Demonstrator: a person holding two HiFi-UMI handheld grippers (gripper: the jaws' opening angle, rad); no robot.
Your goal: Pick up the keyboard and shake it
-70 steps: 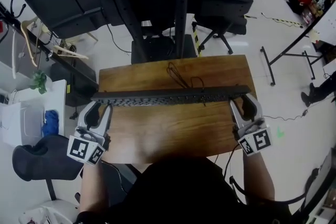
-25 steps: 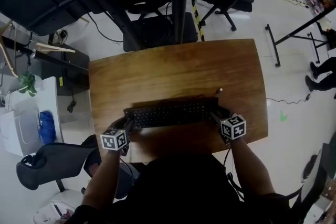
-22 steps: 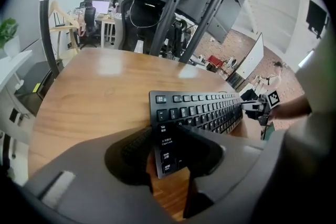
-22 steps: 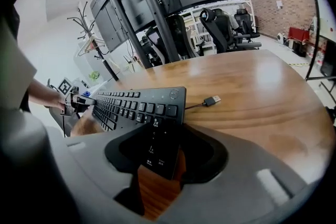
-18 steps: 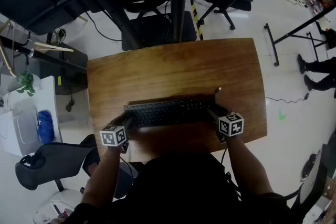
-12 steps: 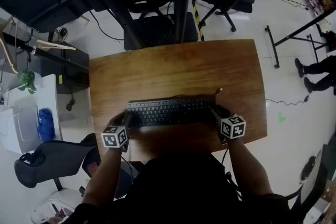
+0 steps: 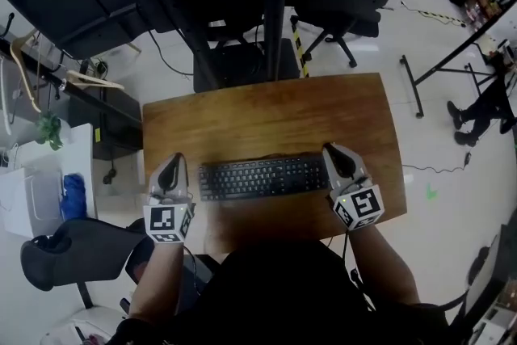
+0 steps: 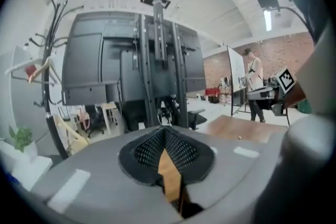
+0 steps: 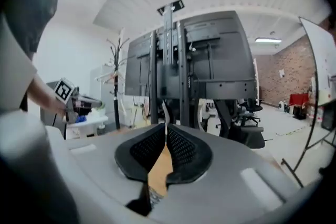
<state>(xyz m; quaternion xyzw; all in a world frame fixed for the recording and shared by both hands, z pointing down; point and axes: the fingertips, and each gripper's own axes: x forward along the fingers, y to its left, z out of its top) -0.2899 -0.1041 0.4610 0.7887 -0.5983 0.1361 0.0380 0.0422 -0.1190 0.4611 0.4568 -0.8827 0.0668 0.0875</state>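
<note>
We held left gripper (image 7: 173, 162), right gripper (image 7: 331, 150) flanking keyboard (image 7: 262, 176) on table (image 7: 266, 113); fingers together, empty, right's just closed.

Left gripper (image 7: 173, 163) and right gripper (image 7: 334, 151) released the keyboard (image 7: 262, 176), closing empty.

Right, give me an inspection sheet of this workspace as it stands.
Surface: wooden table, bare wood around the keyboard.
Job's things: black keyboard lying flat on the table toward its front edge, in neither gripper.
Clutter: nothing seen.
Grippers: left gripper and right gripper beside the keyboard's ends; both have just closed, jaws together, nothing between them.
Cables: thin black cable on the floor at right; none seen at the keyboard.
Surroundings: black screen stand behind the table, office chair, a person's legs at right.
</note>
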